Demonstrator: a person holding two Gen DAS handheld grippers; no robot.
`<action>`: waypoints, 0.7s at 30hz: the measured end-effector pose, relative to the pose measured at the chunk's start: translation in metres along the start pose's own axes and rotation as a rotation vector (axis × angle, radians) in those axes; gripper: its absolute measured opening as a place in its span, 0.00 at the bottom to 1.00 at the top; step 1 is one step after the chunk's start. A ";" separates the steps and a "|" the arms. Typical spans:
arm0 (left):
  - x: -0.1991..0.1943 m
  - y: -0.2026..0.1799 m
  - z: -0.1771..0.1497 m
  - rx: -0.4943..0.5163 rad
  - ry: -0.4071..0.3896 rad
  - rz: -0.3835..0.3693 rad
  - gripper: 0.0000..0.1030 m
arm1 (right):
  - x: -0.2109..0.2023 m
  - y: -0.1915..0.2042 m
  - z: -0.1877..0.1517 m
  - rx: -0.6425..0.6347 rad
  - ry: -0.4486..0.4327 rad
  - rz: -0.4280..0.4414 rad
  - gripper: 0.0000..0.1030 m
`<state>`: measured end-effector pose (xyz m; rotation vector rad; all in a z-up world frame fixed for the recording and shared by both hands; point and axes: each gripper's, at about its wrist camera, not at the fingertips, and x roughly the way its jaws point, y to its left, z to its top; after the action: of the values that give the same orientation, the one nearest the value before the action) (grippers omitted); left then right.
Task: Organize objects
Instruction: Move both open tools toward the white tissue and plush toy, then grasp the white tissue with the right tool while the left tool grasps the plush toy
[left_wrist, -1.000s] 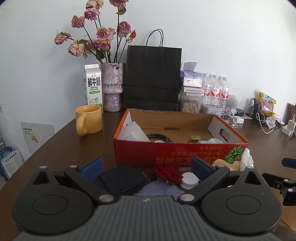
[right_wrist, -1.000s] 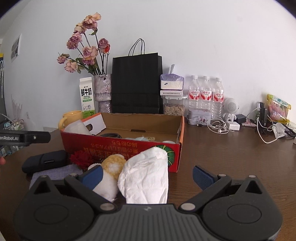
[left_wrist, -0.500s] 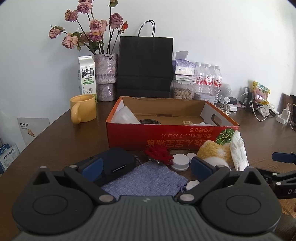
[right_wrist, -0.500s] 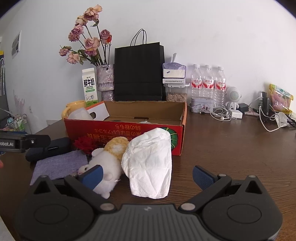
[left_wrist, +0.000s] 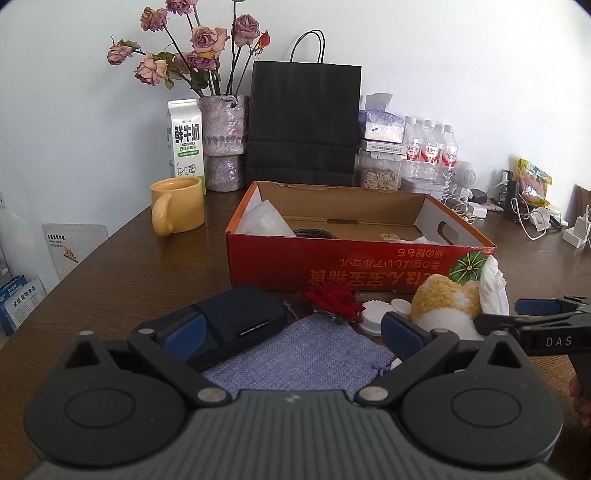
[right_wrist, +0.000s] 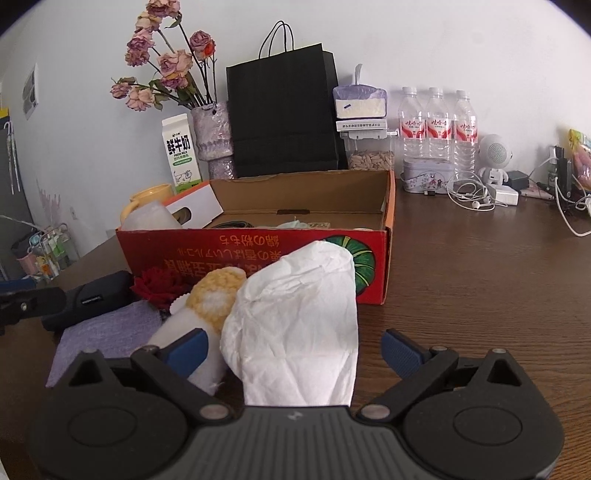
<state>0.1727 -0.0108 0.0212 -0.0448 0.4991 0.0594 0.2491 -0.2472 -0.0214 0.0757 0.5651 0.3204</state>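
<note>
An open red cardboard box (left_wrist: 354, 266) stands mid-table, also in the right wrist view (right_wrist: 258, 254). In front of it lie a dark case (left_wrist: 240, 321), a purple cloth pouch (left_wrist: 303, 354), a red fabric rose (left_wrist: 334, 301), white caps (left_wrist: 375, 314), a yellow-white plush toy (left_wrist: 445, 304) and a crumpled white tissue (right_wrist: 299, 317). My left gripper (left_wrist: 293, 332) is open above the pouch, its left finger over the case. My right gripper (right_wrist: 293, 349) is open around the tissue, its left finger by the plush toy (right_wrist: 210, 306).
A yellow mug (left_wrist: 179, 205), milk carton (left_wrist: 186, 138), vase of dried roses (left_wrist: 223, 140), black paper bag (left_wrist: 304, 118), tissue pack, seed jar and water bottles (right_wrist: 436, 125) line the back. Cables and chargers (right_wrist: 476, 195) lie at the right.
Both grippers first drew back from the box and now have moved forward again, closer to the objects. The tissue now fills the space between my right fingers. Both stay open.
</note>
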 end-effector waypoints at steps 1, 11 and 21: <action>0.001 0.000 0.000 0.001 0.002 -0.001 1.00 | 0.001 -0.001 0.000 0.009 0.000 0.008 0.87; 0.013 -0.006 -0.002 0.006 0.025 -0.006 1.00 | -0.006 -0.004 -0.005 0.015 -0.058 0.013 0.64; 0.019 -0.021 -0.002 0.033 0.041 -0.023 1.00 | -0.027 -0.012 -0.007 0.028 -0.177 -0.084 0.64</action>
<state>0.1898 -0.0314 0.0107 -0.0198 0.5406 0.0276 0.2274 -0.2674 -0.0149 0.1054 0.3959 0.2211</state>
